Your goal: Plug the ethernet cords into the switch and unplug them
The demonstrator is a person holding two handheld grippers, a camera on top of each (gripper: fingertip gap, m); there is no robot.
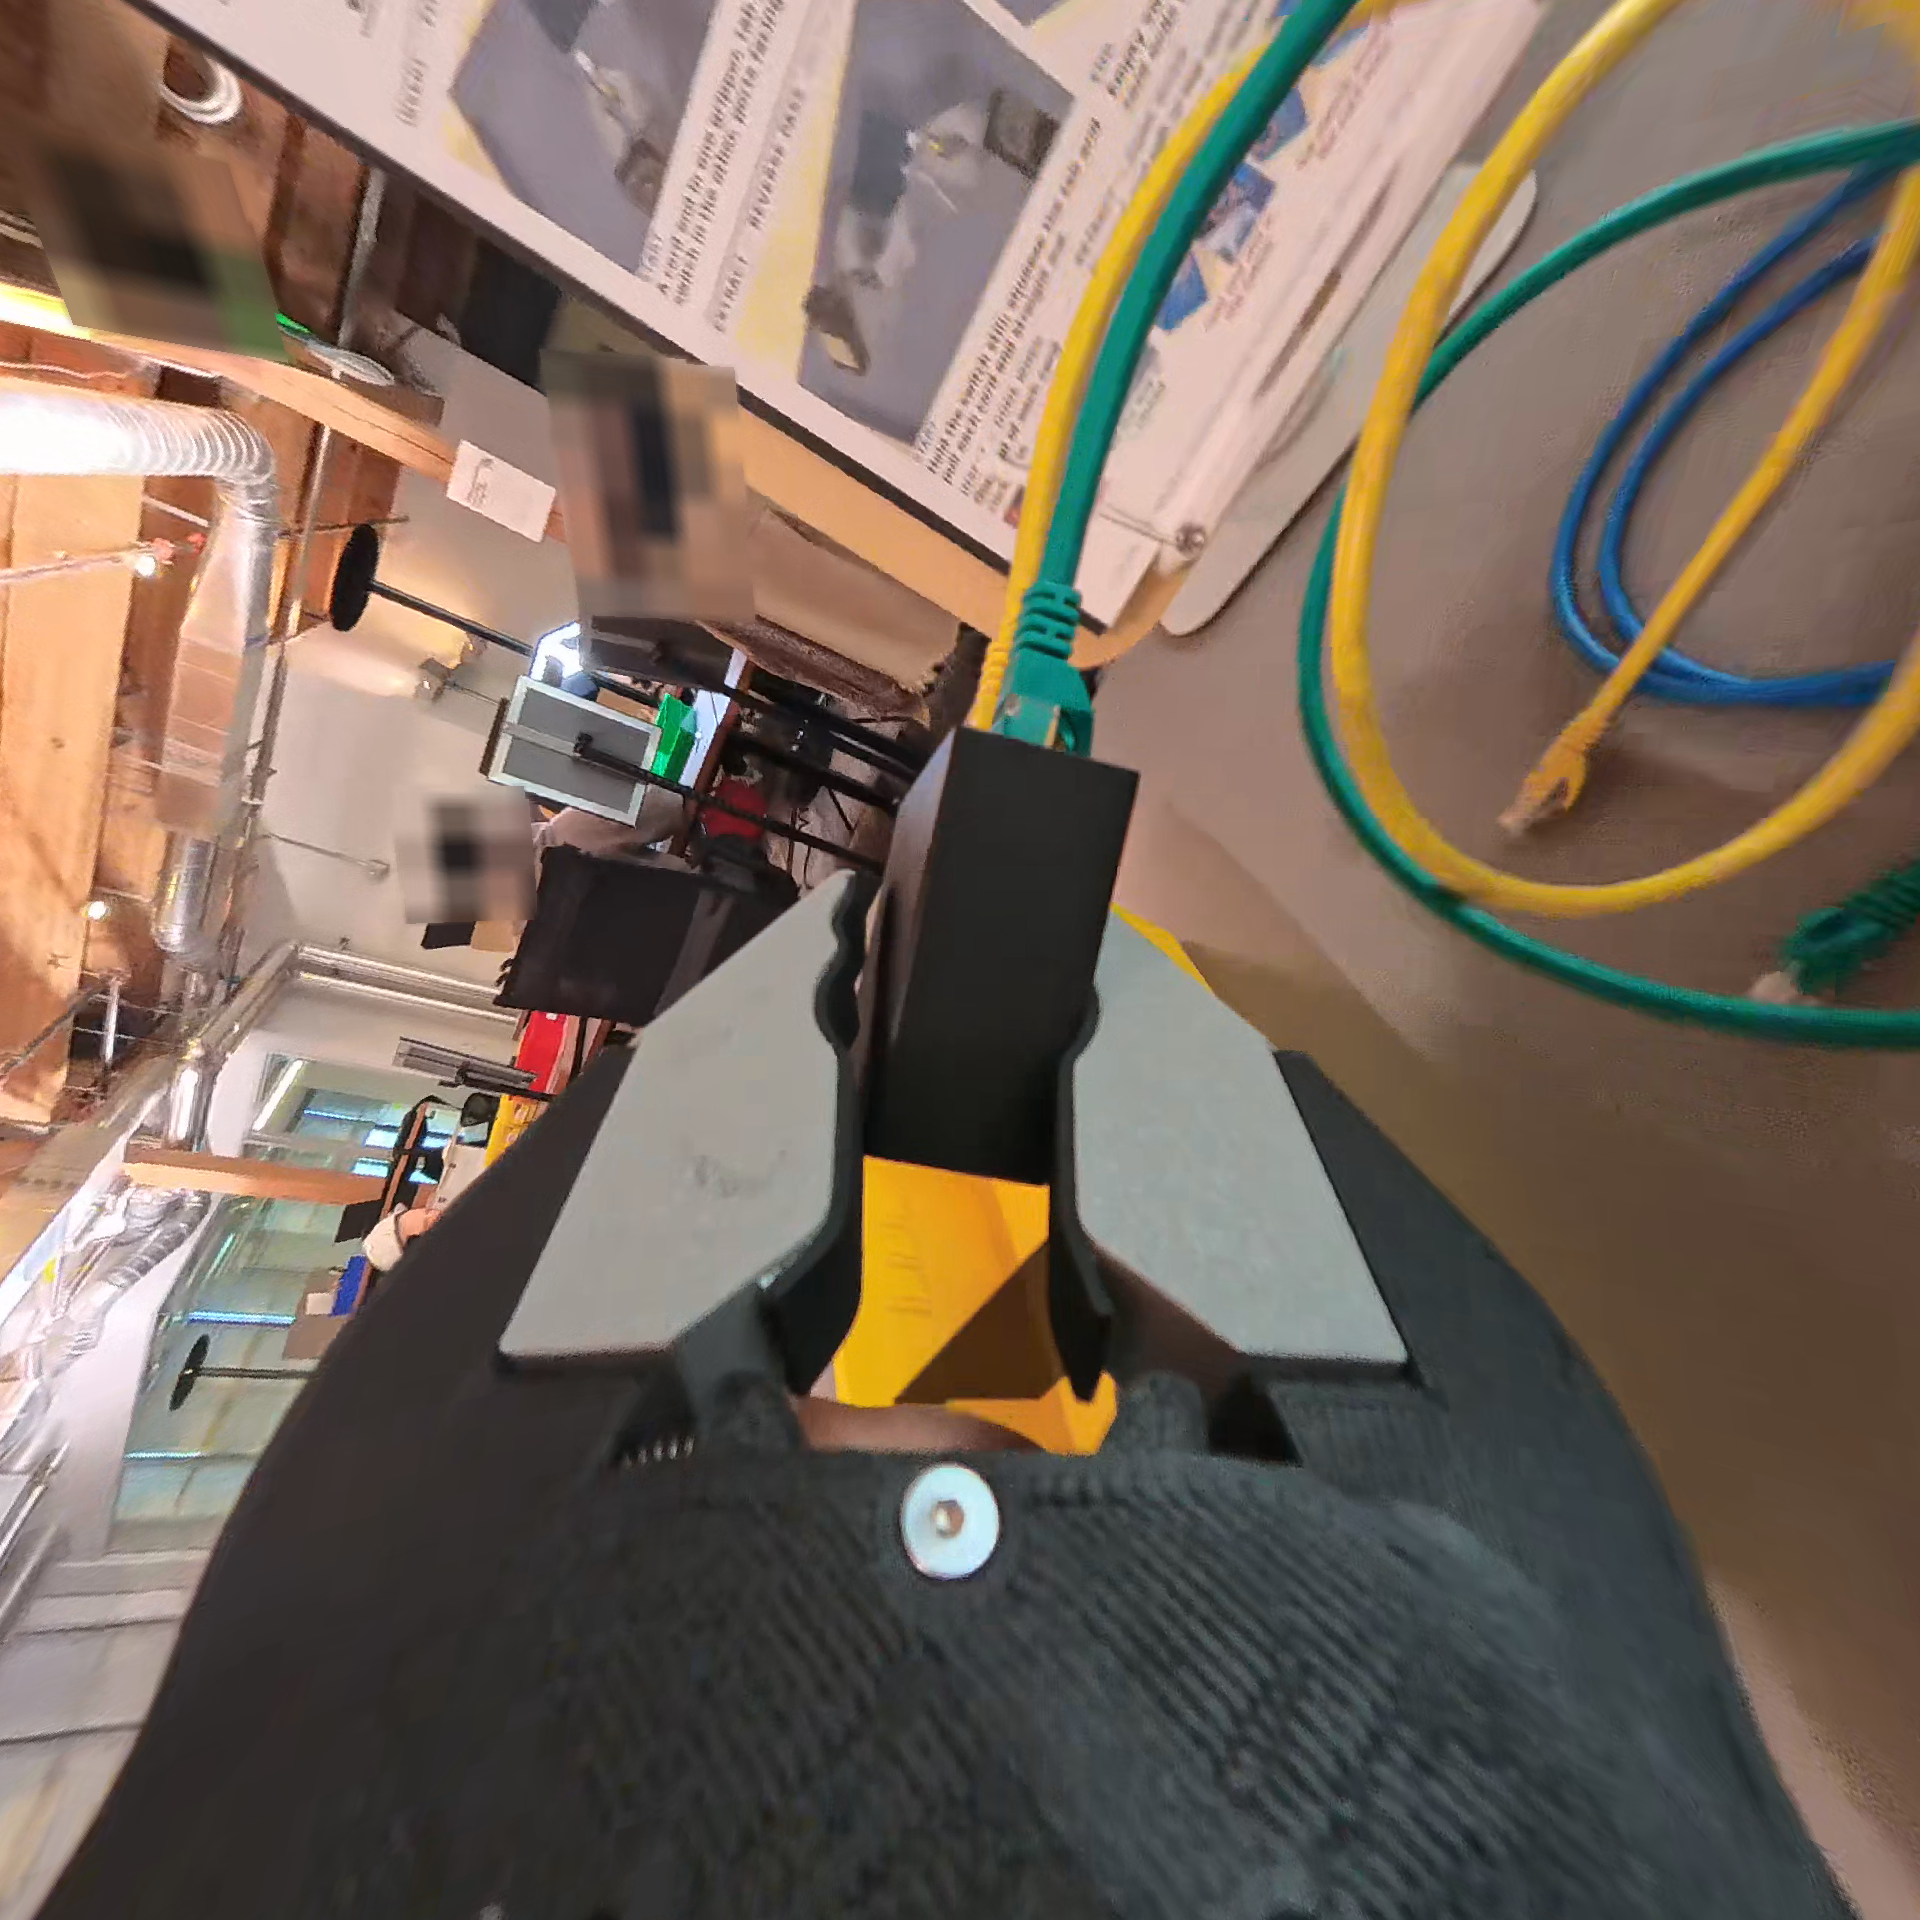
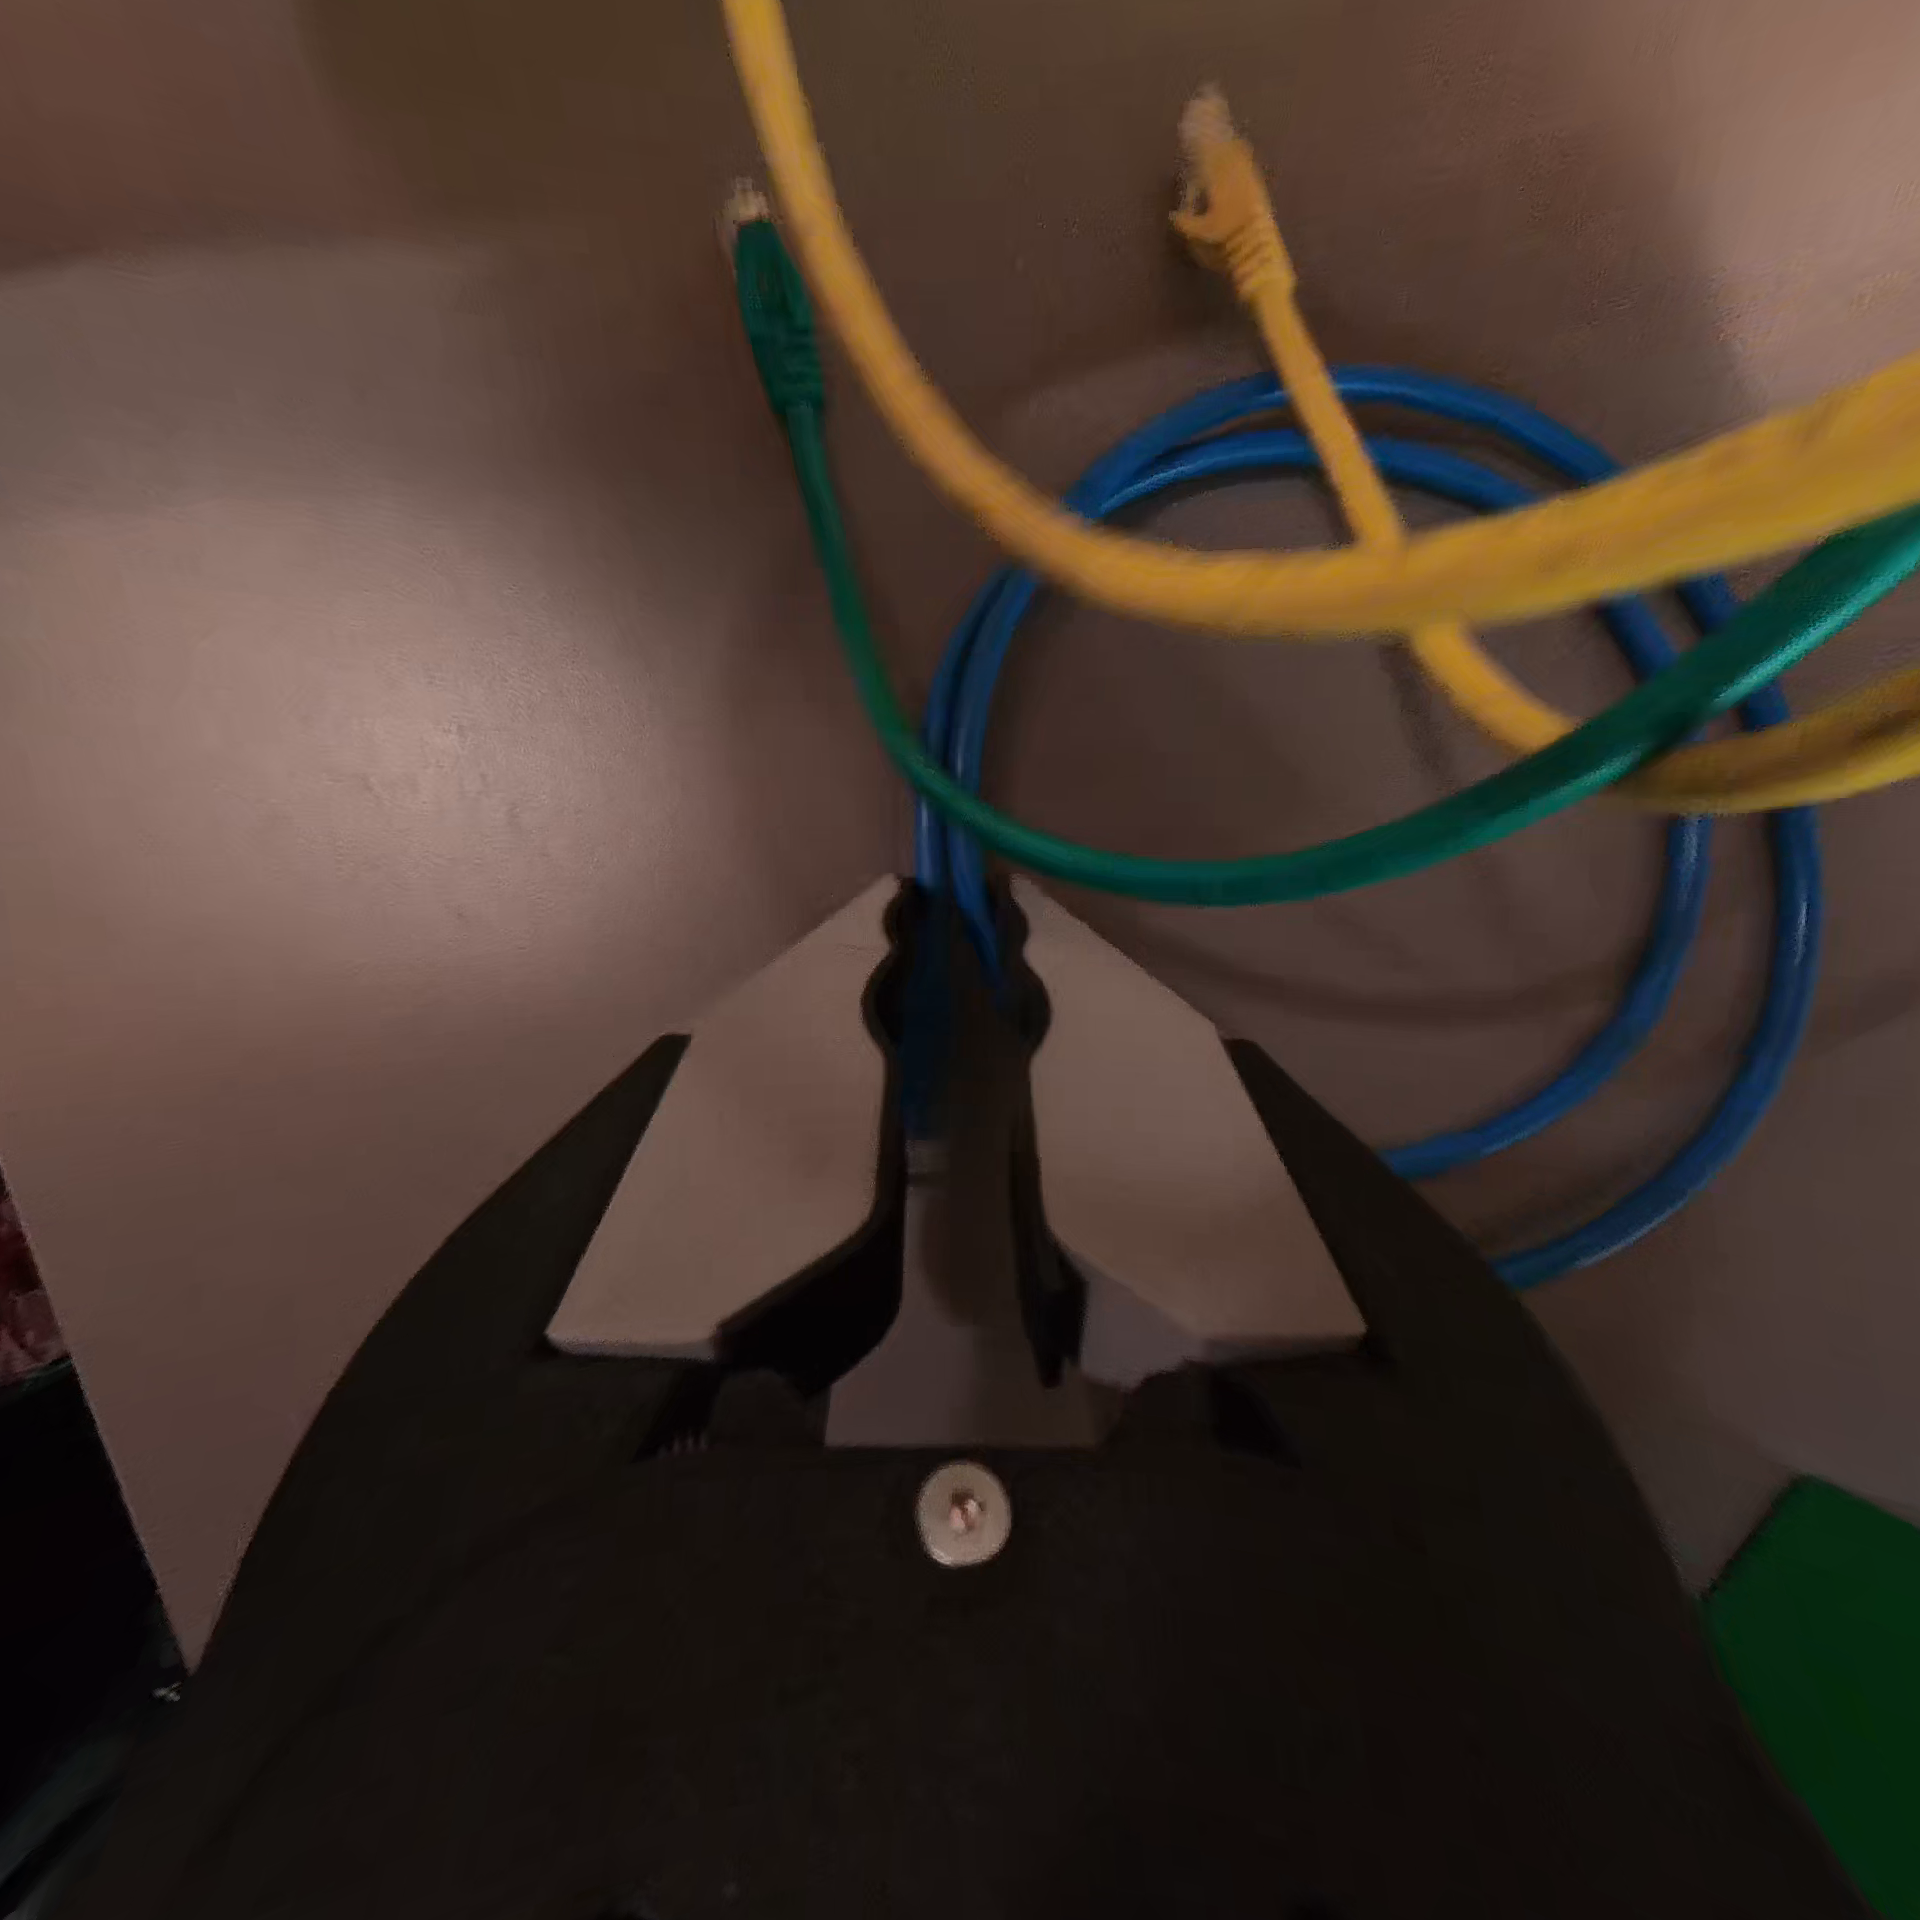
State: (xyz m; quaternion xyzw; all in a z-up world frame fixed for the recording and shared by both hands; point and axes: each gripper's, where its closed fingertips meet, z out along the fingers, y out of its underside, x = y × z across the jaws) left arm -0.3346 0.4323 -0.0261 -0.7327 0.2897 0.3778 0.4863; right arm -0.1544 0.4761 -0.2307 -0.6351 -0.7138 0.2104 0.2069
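In the left wrist view my left gripper (image 1: 971, 956) is shut on the black switch (image 1: 1003, 894) and holds it tilted above the brown table. A green cord's plug (image 1: 1044, 686) sits in the switch's far end, with a yellow cord (image 1: 992, 675) entering beside it. In the right wrist view my right gripper (image 2: 961, 904) is shut on the blue cord (image 2: 951, 852) just behind its plug (image 2: 925, 1132), which points back between the fingers. Loose on the table lie a yellow plug (image 2: 1231, 223) and a green plug (image 2: 774, 301); they also show in the left wrist view, yellow (image 1: 1553, 774) and green (image 1: 1839, 935).
The blue cord's coil (image 2: 1766, 831) lies on the table (image 2: 364, 675), with green and yellow loops hanging across it. A printed instruction sheet (image 1: 831, 208) lies at the table's far edge. A yellow piece (image 1: 956, 1278) shows under the switch. A green object (image 2: 1829, 1704) is at the near right. Spacing between my two grippers at the tips: around 30 centimeters.
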